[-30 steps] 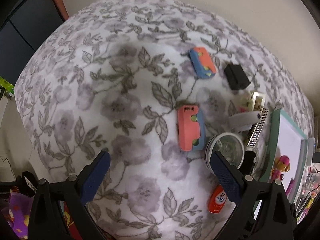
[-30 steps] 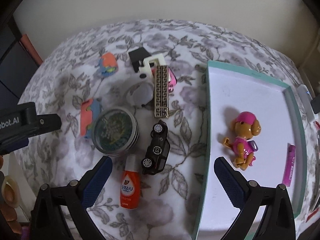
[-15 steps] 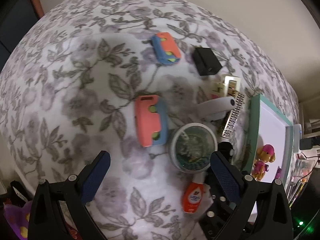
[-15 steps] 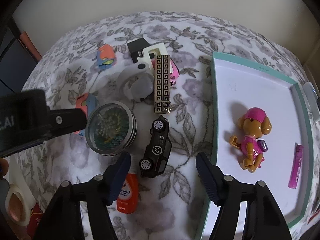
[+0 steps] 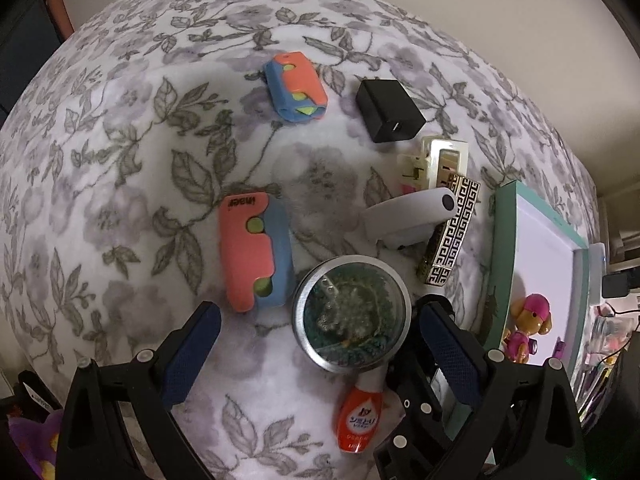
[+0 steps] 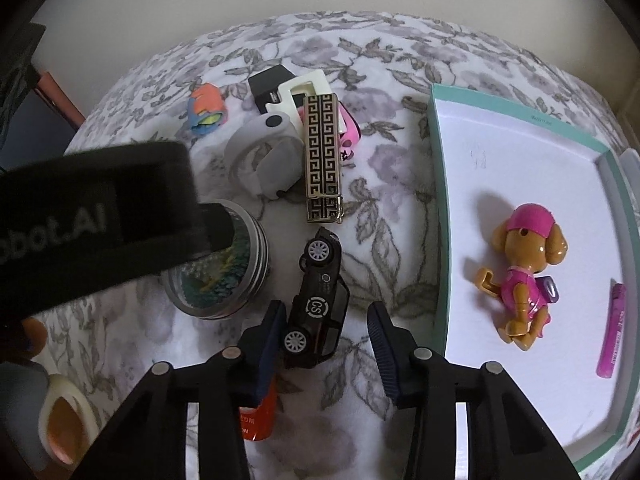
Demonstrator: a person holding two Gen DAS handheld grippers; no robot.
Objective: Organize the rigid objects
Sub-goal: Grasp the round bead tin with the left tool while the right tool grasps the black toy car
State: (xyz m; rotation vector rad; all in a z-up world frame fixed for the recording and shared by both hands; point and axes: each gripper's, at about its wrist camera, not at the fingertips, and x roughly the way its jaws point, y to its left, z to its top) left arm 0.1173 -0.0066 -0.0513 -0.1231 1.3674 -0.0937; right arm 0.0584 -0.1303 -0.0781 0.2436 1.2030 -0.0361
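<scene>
Teal-rimmed and white inside, the tray (image 6: 438, 208) holds two things: a toy dog (image 6: 524, 272) in a pink cap lying near its middle, and a pink tube (image 6: 612, 330) just beyond the dog, towards the tray's outer wall. Most of the tray floor is bare white, so you have open room there.

Everything else sits on the flowered cloth (image 5: 120, 184) on the far side of the tray's teal wall from the dog. Close to that wall lies a gold-and-black patterned case (image 6: 323, 158), with a white curved piece (image 6: 260, 160) touching it on the side away from the tray. Further from the tray stands a round glass-lidded tin (image 5: 352, 314), and beyond it a coral-and-blue block (image 5: 254, 252). A second coral-and-blue block (image 5: 296, 86) and a black cube (image 5: 388, 110) lie well away from the tray, towards the wall. An orange bottle (image 5: 358, 420) lies just beside the tin.

Your black toy car (image 6: 318, 304) lies on the cloth between the tin and the tray wall, with a strip of bare cloth between it and the tray.

Your right tongs (image 6: 326, 330) point steeply down over the car, closing, with the car's rear end between the pads; one pad is at its side, the other shows a gap. Your left tongs (image 5: 320, 350) stand released, also pointing steeply down, straddling the tin without touching it.
</scene>
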